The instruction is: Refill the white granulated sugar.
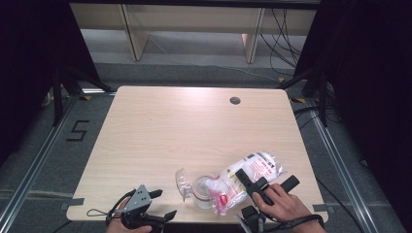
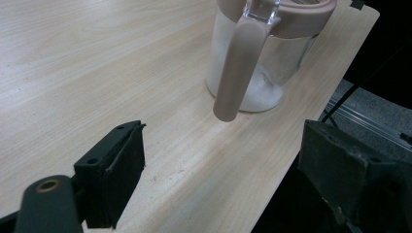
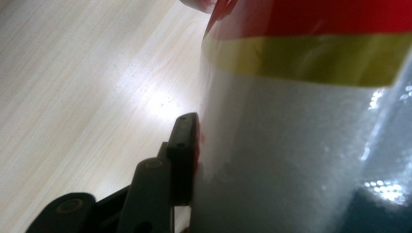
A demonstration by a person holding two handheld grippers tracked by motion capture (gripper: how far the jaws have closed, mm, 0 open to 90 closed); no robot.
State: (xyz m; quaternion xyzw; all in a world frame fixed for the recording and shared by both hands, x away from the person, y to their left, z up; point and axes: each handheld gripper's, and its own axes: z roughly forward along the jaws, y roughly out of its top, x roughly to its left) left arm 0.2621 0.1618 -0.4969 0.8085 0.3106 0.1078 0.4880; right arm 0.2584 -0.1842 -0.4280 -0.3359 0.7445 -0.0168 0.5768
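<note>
On a pale wooden table (image 1: 160, 136), the right gripper (image 1: 265, 187) is clamping a tilted bag (image 1: 248, 177) over the jar (image 1: 204, 191) near the front edge; a slip risks spilling powder. The left gripper (image 1: 155, 216) is waiting, jaws apart.

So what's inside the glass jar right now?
White powder lies in the bottom of the glass jar, seen through its wall. In the high view the bag, held by the right tongs, covers part of its mouth.
</note>
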